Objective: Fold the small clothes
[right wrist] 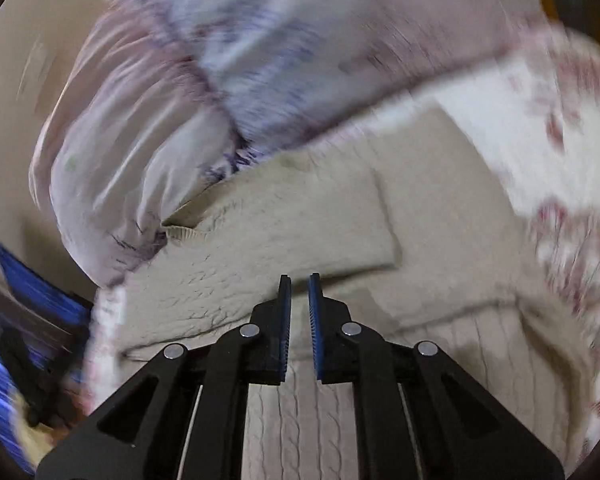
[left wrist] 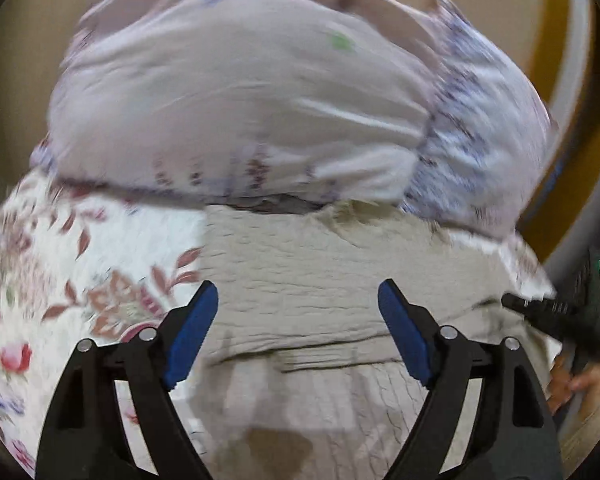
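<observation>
A beige cable-knit garment (left wrist: 296,276) lies on a floral bedsheet (left wrist: 60,264), partly folded with a layer lying across it. My left gripper (left wrist: 298,308) hovers over the knit with its blue pads wide apart and nothing between them. In the right wrist view the same knit (right wrist: 300,220) fills the middle. My right gripper (right wrist: 299,292) is just above it, its blue pads nearly together with a thin gap; no cloth shows between them. The right gripper's black body (left wrist: 560,312) shows at the right edge of the left wrist view.
A pale lilac pillow (left wrist: 240,92) with a purple patterned band lies right behind the knit and overlaps its far edge; it also shows in the right wrist view (right wrist: 148,120). A beige wall (left wrist: 16,60) is behind. A blurred blue thing (right wrist: 32,284) sits at the left.
</observation>
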`<state>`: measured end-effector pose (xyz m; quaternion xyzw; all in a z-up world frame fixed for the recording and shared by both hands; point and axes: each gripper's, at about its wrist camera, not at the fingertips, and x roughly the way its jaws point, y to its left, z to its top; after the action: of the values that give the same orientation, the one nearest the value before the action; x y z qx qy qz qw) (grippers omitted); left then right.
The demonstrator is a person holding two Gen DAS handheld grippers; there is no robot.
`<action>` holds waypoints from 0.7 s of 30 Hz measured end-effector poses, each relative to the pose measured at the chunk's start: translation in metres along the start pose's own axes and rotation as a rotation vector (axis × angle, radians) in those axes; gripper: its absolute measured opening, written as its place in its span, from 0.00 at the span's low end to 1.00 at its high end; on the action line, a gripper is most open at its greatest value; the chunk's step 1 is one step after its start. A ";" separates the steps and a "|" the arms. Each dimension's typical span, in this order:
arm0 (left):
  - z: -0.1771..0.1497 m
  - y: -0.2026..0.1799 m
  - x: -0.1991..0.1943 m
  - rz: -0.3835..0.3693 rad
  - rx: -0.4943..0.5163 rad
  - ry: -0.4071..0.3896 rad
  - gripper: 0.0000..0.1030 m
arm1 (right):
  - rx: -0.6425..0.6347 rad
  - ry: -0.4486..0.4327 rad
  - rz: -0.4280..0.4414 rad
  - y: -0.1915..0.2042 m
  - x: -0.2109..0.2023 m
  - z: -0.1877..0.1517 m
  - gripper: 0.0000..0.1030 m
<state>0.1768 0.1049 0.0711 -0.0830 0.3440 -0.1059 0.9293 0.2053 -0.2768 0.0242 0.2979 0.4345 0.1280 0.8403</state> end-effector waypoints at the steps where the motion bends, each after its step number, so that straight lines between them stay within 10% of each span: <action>1: -0.001 -0.006 0.003 0.002 0.022 0.010 0.80 | 0.046 0.024 0.032 -0.008 0.001 0.001 0.29; 3: -0.003 -0.016 0.011 0.009 0.049 0.035 0.80 | 0.143 0.028 0.050 -0.023 -0.002 0.005 0.48; 11: -0.016 -0.023 0.045 0.077 0.079 0.158 0.80 | 0.255 0.046 0.045 -0.038 0.005 0.023 0.48; 21: -0.026 -0.011 0.055 0.077 0.040 0.215 0.80 | 0.157 0.021 -0.035 -0.028 0.015 0.035 0.09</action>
<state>0.1987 0.0779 0.0205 -0.0395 0.4424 -0.0851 0.8919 0.2413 -0.3053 0.0133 0.3538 0.4572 0.0822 0.8118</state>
